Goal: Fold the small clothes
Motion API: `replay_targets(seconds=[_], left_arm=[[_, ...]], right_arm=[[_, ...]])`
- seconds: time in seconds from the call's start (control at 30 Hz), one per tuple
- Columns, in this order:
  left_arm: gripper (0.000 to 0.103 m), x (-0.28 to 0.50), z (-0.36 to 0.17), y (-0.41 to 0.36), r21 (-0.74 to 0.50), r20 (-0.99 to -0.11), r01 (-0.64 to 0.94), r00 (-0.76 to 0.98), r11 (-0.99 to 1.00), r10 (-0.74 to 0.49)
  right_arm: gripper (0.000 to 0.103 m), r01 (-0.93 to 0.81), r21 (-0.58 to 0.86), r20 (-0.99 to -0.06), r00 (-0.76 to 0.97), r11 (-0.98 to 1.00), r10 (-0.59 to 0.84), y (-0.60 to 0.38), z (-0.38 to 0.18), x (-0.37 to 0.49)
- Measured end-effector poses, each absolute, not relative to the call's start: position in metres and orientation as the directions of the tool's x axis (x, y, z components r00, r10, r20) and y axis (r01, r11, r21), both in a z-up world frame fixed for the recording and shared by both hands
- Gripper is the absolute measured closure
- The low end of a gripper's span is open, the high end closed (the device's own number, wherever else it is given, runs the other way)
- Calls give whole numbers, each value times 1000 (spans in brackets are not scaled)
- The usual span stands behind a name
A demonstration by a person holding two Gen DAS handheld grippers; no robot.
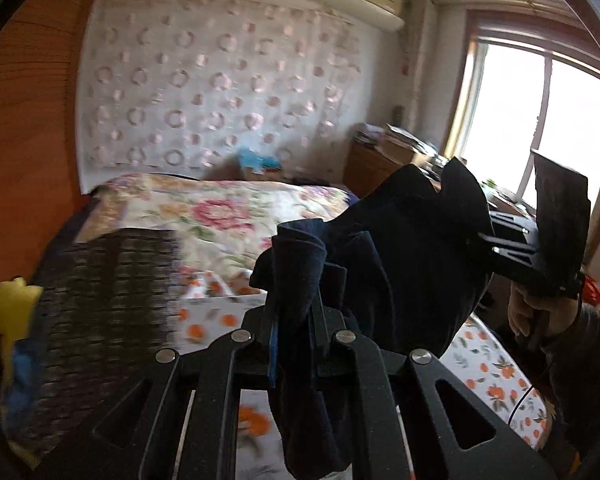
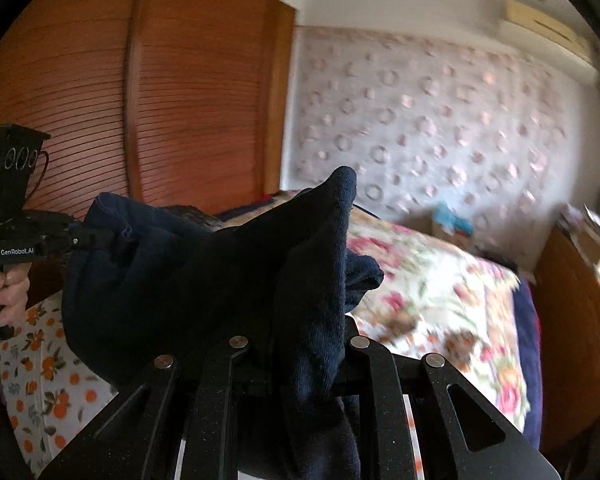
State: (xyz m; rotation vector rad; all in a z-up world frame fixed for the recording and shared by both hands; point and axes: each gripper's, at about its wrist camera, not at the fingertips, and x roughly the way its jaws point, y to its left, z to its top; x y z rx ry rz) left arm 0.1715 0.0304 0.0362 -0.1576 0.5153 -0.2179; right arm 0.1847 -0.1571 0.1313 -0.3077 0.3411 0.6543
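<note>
We see the left gripper (image 1: 294, 320) pinching a navy garment (image 1: 412, 256), stretched in the air to the right gripper (image 2: 306, 344), also pinching it. Only the left view shows a window (image 1: 548, 120); only the right, louvred doors (image 2: 160, 92).

A bed (image 1: 204, 216) with a floral quilt stands below circle-patterned wallpaper (image 1: 204, 92). Louvred wooden doors (image 2: 100, 92) fill the upper left; a bright window (image 1: 540, 120) glows right.

The bed (image 1: 496, 376) wears a white sheet printed with oranges. A floral quilt (image 1: 220, 216) lies across its far part, by the wall, and a dark woven basket (image 1: 108, 280) sits on its left side.
</note>
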Motion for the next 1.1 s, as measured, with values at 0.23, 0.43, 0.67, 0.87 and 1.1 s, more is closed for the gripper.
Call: replay_targets(seconds=[0.23, 0.43, 0.67, 0.87, 1.1], left_arm=[[92, 141, 25, 101, -233, -437, 26, 890, 972, -128], [92, 123, 4, 148, -332, -433, -89, 899, 939, -67], [92, 100, -35, 168, -369, -464, -202, 886, 907, 8], [92, 101, -64, 190, -407, -539, -267, 842, 873, 7], [72, 86, -63, 202, -353, -543, -304, 837, 885, 71]], right_arm=[[86, -737, -249, -422, 666, 628, 615, -93, 146, 230], [86, -807, -329, -471, 591, 490, 656, -39, 162, 269], [86, -866, -369, -533, 495, 338, 686, 26, 162, 312], [68, -833, -363, -563, 553, 418, 614, 43, 145, 350], [42, -825, -259, -556, 553, 503, 620, 5, 128, 371]])
